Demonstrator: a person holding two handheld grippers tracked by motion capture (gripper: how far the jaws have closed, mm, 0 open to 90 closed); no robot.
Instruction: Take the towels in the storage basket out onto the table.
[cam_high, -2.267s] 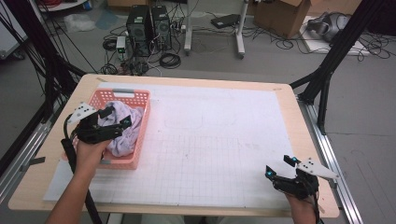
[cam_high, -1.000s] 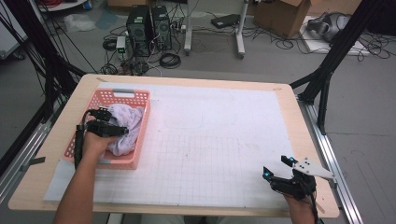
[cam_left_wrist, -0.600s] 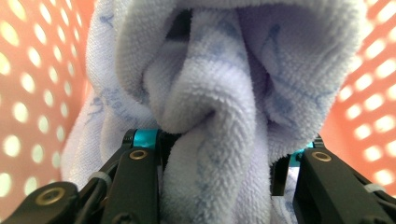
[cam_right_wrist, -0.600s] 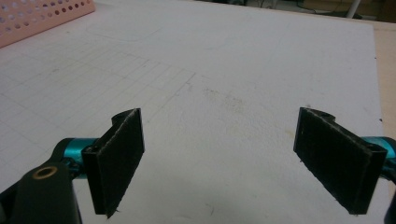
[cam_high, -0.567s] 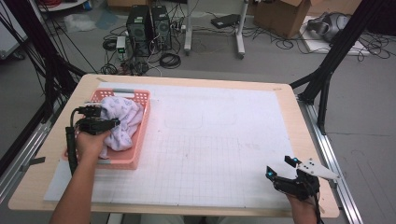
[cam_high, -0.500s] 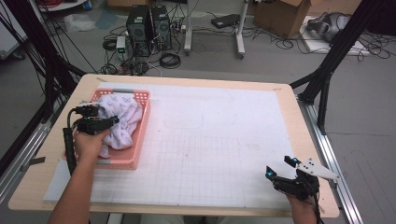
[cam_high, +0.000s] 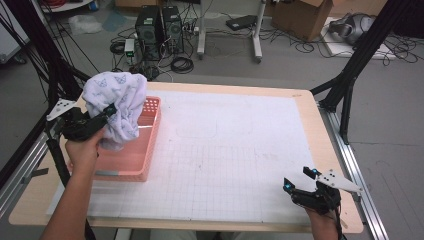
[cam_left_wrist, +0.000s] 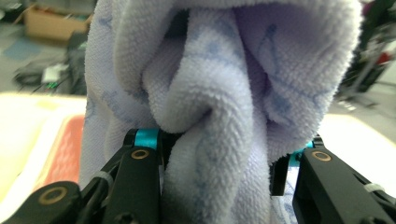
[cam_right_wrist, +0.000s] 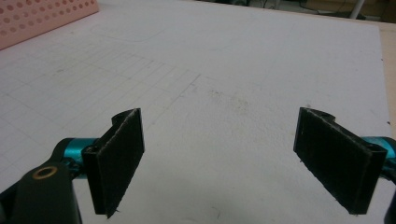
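Observation:
A bunched lavender towel (cam_high: 117, 102) with a pale blue print hangs above the pink basket (cam_high: 127, 161) at the table's left. My left gripper (cam_high: 107, 112) is shut on the towel; its jaws have just been closing, and the cloth is squeezed between them. In the left gripper view thick folds of the towel (cam_left_wrist: 219, 93) bulge between the pads of the left gripper (cam_left_wrist: 224, 154). Near the front right corner my right gripper (cam_high: 300, 179) rests low over the table. In the right gripper view its pads (cam_right_wrist: 119, 154) stand wide apart, open, with nothing between them.
A white gridded mat (cam_high: 235, 145) covers most of the wooden table. The pink basket's perforated wall (cam_right_wrist: 42, 18) shows far off in the right gripper view. Black frame legs (cam_high: 350, 80) stand at the table's right side; computers and cables lie on the floor behind.
My left gripper closed on the towel in the basket and lifted it up clear of the rim. The right gripper has stayed in place.

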